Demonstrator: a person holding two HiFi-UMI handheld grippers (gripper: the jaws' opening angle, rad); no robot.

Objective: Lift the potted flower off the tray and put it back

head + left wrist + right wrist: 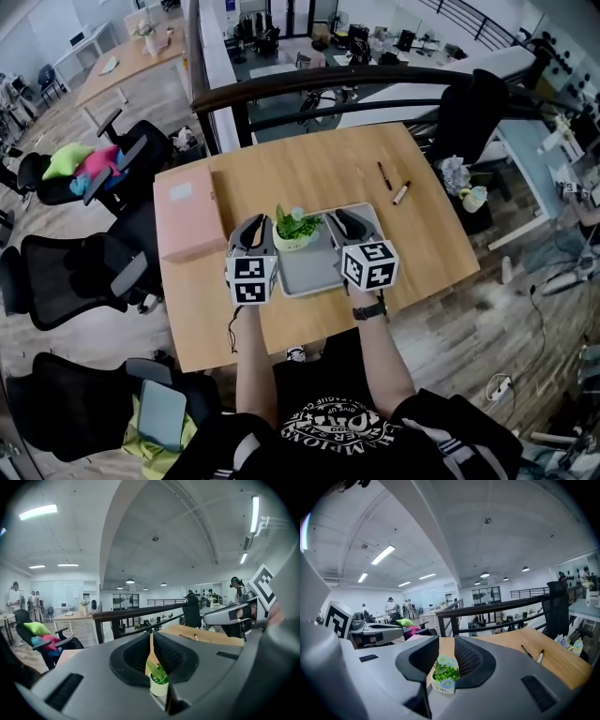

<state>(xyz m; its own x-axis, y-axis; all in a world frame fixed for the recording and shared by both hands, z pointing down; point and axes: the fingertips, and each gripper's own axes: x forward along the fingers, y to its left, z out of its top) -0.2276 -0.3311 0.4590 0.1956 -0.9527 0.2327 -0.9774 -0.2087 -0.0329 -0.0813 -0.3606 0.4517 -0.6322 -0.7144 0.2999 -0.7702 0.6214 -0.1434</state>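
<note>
A small white pot with green leaves and pale blue flowers (pixel 295 229) stands on the far left part of a grey tray (pixel 314 272) on the wooden table. My left gripper (pixel 253 226) hovers just left of the pot, its jaws shut with nothing between them. The right gripper (pixel 342 221) hangs over the tray's far right side, with its jaws a little apart and empty. In the left gripper view the potted flower (pixel 158 680) shows through the thin slit ahead of the left gripper (pixel 151 644). The right gripper view has the potted flower (pixel 444 676) beyond the right gripper (pixel 443 649).
A pink flat box (pixel 187 220) lies on the table left of the tray. Two pens (pixel 384 175) (pixel 401 193) lie at the far right. Black office chairs (pixel 75 272) stand left of the table, and a dark railing (pixel 328 84) runs behind it.
</note>
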